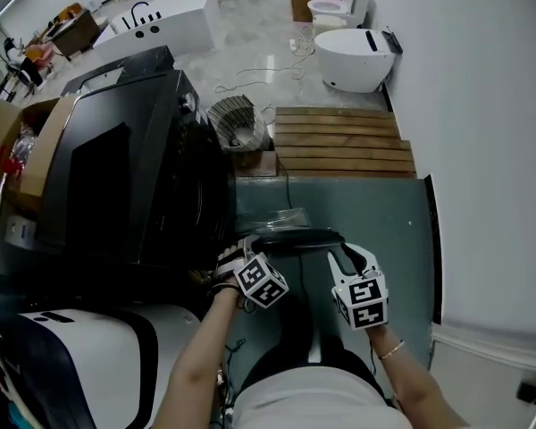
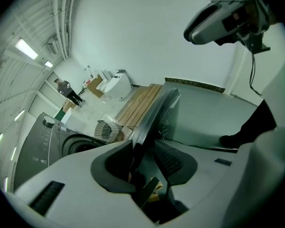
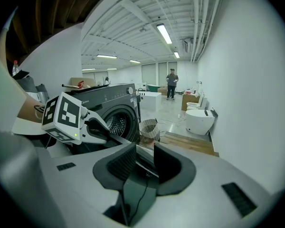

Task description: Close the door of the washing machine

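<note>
The black washing machine stands at the left with its round door swung out toward me, seen edge-on. My left gripper straddles the door's near edge. In the left gripper view the door rim runs between the jaws of the left gripper, against the left pad, with a gap to the right pad. My right gripper is on the rim further right. In the right gripper view the rim fills the space between the right gripper's pads. The open drum shows behind.
A wire basket and a wooden pallet lie beyond the door on the green floor. White toilets stand farther back. A white appliance is at my lower left, a cardboard box left of the washer. A person stands far off.
</note>
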Tool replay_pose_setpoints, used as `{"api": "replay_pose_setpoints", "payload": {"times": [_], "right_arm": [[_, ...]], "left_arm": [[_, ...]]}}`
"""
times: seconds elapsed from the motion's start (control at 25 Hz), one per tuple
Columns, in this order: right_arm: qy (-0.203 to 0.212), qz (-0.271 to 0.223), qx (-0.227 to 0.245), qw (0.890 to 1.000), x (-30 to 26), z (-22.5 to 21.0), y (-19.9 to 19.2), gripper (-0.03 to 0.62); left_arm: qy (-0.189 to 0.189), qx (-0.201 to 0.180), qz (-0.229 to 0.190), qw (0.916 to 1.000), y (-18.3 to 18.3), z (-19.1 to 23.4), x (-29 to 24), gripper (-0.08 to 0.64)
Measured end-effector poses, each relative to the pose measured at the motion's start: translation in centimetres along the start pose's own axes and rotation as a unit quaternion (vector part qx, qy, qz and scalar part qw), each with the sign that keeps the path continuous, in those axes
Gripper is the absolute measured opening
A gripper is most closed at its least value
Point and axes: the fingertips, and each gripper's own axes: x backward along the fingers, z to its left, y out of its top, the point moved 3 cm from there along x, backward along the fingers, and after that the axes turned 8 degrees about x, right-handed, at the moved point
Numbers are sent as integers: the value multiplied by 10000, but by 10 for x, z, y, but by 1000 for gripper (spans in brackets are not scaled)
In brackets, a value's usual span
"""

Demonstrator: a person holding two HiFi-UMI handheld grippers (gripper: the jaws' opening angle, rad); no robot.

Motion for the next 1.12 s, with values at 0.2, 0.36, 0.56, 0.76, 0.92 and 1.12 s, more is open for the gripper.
{"api": "replay_pose_setpoints", "payload": {"times": [0.2, 0.36, 0.56, 0.76, 0.92, 1.12], "right_arm": [[-53, 44, -61, 10000, -6, -2, -1, 115], [-66, 99, 96, 9999, -13, -1, -4, 118], [114, 247, 636, 9976, -35, -6, -8, 149], [290, 408, 1190, 9916, -66, -18, -10, 164], [503, 499, 1717, 9826, -95, -19, -4, 167], [889, 657, 2563, 9603, -143, -15, 4, 176]], "left_arm": [[-42, 104, -28, 9999, 2, 4, -5, 161], [-12, 207, -45, 9998, 3, 11, -7, 160], [10, 326, -11, 9995, 8, 22, -13, 155], [-15, 523, -7, 9986, 13, 28, -16, 155], [-50, 643, 14, 9979, 16, 35, -22, 155], [-32, 826, 45, 9966, 20, 47, -30, 155]]}}
